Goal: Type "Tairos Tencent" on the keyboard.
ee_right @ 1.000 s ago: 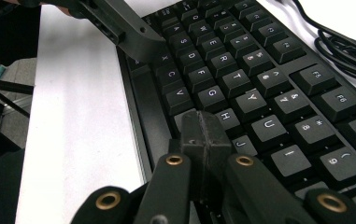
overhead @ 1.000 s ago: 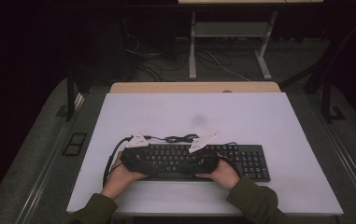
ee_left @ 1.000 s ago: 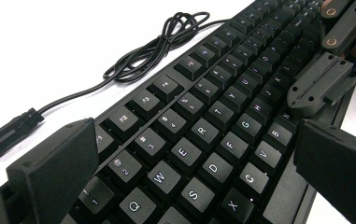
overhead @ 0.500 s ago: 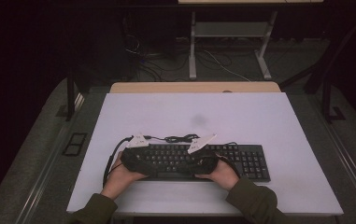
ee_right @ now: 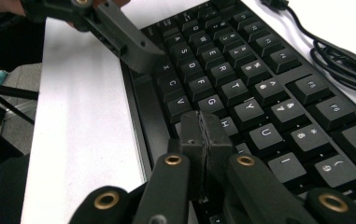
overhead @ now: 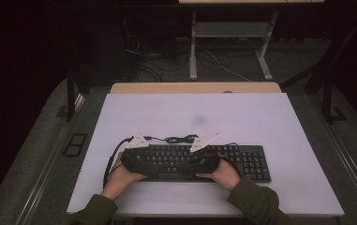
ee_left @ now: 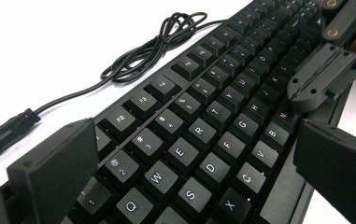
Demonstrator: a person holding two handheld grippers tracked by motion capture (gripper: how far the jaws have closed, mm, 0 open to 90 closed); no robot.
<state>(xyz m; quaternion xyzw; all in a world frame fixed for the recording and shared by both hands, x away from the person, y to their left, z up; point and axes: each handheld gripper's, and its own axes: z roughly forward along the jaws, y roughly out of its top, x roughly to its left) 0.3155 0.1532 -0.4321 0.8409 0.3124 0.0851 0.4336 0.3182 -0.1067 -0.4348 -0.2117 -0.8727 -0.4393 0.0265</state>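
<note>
The right tool [ee_right: 202, 135] has its two jaws pressed flat together with nothing between them, their joined tips resting over the keyboard [ee_right: 241, 88] near the H key, by the front edge of the key rows. In the high view the right tool [overhead: 207, 161] lies over the middle of the keyboard [overhead: 199, 161], with its grey three-cornered plate tilted up toward the far side.

The left tool [ee_left: 194, 154] stands wide open: one black jaw rises at the near left over the number row, the other at the right past the keyboard's front edge, and the letter keys from Q to B lie in the gap between them, none of them gripped. In the high view the left tool [overhead: 134, 157] sits over the left end of the keyboard. The two tools point toward each other, and in the left gripper view the closed right tool [ee_left: 318, 77] sits just above the keys on the far right.

The black keyboard lies flat on the white worktop [overhead: 176, 117], toward its near edge and roughly centred. Its black cable [ee_left: 152, 46] lies in a loose coil on the worktop just behind the keyboard, with a dark plug [ee_left: 5, 133] at the left.
</note>
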